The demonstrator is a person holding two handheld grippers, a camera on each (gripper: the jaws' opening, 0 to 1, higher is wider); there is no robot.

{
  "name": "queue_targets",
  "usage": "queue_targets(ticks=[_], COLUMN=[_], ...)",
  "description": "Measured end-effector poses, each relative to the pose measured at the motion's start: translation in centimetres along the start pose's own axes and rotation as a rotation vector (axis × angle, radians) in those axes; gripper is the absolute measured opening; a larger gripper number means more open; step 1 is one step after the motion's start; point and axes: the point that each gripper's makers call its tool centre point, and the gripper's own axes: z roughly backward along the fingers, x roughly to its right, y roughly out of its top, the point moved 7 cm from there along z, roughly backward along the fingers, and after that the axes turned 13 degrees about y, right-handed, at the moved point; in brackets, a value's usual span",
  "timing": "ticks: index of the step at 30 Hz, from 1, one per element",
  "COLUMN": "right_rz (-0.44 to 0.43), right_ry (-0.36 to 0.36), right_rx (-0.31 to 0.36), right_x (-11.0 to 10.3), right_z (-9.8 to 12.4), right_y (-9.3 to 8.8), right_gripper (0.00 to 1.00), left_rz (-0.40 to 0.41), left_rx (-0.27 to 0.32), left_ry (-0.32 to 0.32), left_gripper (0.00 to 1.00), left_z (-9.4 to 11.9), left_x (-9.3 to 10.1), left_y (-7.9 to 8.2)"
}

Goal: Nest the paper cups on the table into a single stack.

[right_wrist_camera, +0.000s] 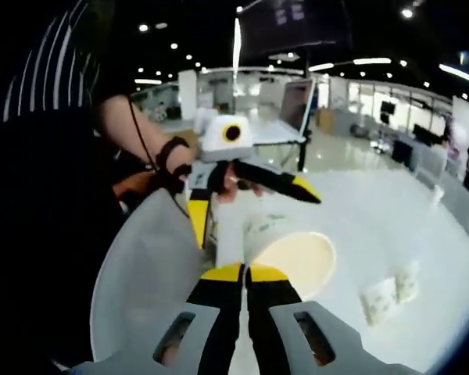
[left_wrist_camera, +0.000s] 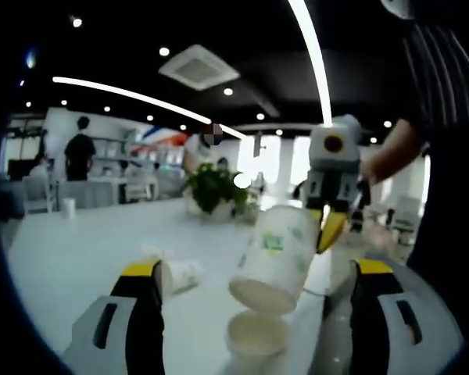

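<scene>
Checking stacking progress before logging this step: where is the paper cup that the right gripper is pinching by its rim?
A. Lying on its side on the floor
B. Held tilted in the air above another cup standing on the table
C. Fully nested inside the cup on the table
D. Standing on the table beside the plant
B: in the left gripper view the right gripper holds the tilted paper cup clear above the cup on the table, not yet nested.

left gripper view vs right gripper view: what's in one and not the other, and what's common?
Left gripper view: a second white paper cup upright under the held one, a green potted plant, and the right gripper seen from outside. Right gripper view: the left gripper, jaws open, and two small printed cups off to the side. Both: the tilted white green-printed paper cup clamped by the right gripper, and the white table.
</scene>
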Motion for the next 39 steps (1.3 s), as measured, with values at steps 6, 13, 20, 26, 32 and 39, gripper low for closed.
queue_targets(ticks=[6,13,20,26,32,39], right_rz=[0.035,0.087,0.168,0.240,0.338,0.444], right_ry=[0.001,0.032,0.057,0.083,0.106,0.145], right_rx=[-0.106,-0.249,-0.383,-0.474,-0.593,-0.713], right_x=[0.4,0.6,0.8,0.9,1.2,1.2], right_z=[-0.5,-1.3,-1.7,-1.6,-1.4,-1.4], right_y=[-0.2,-0.6,-0.2,0.3,0.7,1.2], right_gripper=[0.00,0.00,0.00,0.00,0.00,0.00], left_rz=[0.007,0.003,0.002,0.008,0.009,0.010], left_rx=[-0.006,-0.019,-0.026,-0.027,-0.042,-0.065], left_ry=[-0.008,-0.010,-0.010,-0.017,-0.019,-0.025], left_gripper=[0.99,0.98,0.98,0.98,0.98,0.99], left_z=[0.1,0.3,0.4,0.4,0.3,0.3], left_x=[0.3,0.2,0.1,0.2,0.1,0.2], left_y=[-0.2,-0.4,-0.6,-0.8,-1.2,-1.8])
